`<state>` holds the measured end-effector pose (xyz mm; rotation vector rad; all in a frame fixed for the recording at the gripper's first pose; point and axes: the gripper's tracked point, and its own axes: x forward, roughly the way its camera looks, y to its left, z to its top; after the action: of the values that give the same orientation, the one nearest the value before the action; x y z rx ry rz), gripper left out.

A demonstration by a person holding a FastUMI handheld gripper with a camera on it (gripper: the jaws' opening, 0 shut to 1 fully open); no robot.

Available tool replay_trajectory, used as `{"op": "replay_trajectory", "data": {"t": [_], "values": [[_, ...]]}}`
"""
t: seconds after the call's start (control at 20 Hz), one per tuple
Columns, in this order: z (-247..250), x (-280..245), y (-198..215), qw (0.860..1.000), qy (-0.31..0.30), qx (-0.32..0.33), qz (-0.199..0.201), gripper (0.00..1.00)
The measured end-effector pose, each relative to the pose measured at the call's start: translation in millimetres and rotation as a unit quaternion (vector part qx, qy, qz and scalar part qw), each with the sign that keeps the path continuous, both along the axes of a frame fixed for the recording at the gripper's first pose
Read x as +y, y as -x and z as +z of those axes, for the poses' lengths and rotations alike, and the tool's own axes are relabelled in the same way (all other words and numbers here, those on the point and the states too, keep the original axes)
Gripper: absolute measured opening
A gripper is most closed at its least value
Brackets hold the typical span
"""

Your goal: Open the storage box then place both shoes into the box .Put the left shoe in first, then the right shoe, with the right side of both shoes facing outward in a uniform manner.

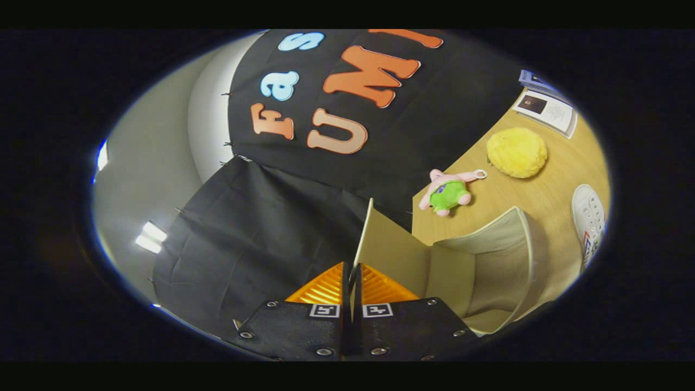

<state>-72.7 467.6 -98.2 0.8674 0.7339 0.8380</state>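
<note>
A smooth wooden bench (548, 201) meets black cloth walls and a pale ceiling. The tongs (352, 282) pinch the thin cardboard lid (388, 247) of the open storage box (505, 255). Beyond lie a fuzzy yellow ball (517, 152), a plush toy (449, 193), and a white shoe (589, 222).

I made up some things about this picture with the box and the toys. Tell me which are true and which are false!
1. The gripper is pinching the box lid. True.
2. A shoe lies inside the storage box. False: the white shoe lies on the table, beyond the box.
3. The yellow fluffy ball sits on the table. True.
4. The pink and green plush toy is on top of the yellow ball. False: it lies apart from it, on the table.
</note>
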Motion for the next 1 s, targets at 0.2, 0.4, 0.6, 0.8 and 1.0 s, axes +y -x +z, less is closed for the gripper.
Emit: {"op": "replay_trajectory", "data": {"t": [0.2,0.4,0.6,0.8,1.0], "values": [[-2,39,10,1.0,0.002,0.001,0.015,0.02],[-9,75,20,0.999,0.018,-0.007,0.031,0.03],[-15,93,33,0.998,0.038,-0.016,0.054,0.08],[-19,95,33,0.996,0.056,-0.024,0.057,0.17],[-14,81,23,0.996,0.068,-0.036,0.041,0.53]]}}
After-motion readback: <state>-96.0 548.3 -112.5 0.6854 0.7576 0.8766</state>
